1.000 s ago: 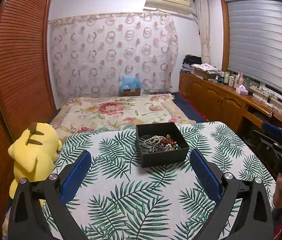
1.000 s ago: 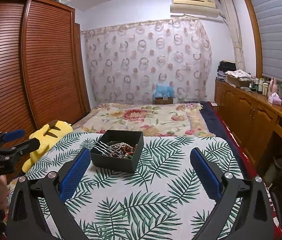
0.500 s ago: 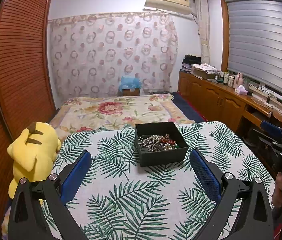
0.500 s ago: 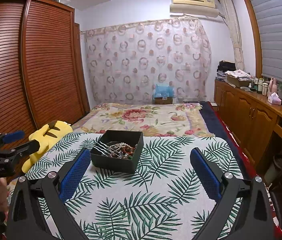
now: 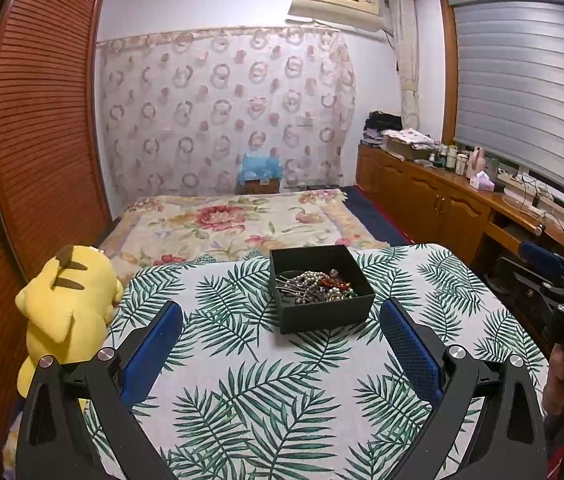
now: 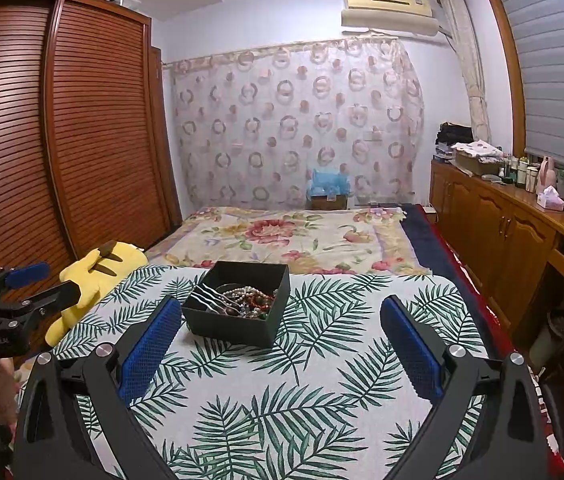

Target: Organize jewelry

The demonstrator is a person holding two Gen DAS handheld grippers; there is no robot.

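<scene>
A black open box [image 5: 324, 312] stands on the palm-leaf tablecloth [image 5: 266, 392], holding a tangle of bead necklaces and bracelets [image 5: 316, 286]. It also shows in the right wrist view [image 6: 234, 326] with the jewelry [image 6: 248, 300] inside. My left gripper [image 5: 281, 338] is open and empty, held short of the box, which lies between its fingers and farther away. My right gripper [image 6: 281, 334] is open and empty, with the box ahead near its left finger. Each gripper shows at the edge of the other's view: the right one [image 5: 550, 280], the left one [image 6: 14, 292].
A yellow plush toy [image 5: 68, 308] lies at the table's left edge. Beyond the table is a bed with a floral cover [image 5: 234, 224]. Wooden cabinets [image 5: 434, 204] with bottles run along the right wall, a slatted wardrobe [image 6: 82, 140] along the left.
The left view has shifted slightly, so the box sits a touch lower and nearer. Both grippers stay open and the box has not moved on the cloth.
</scene>
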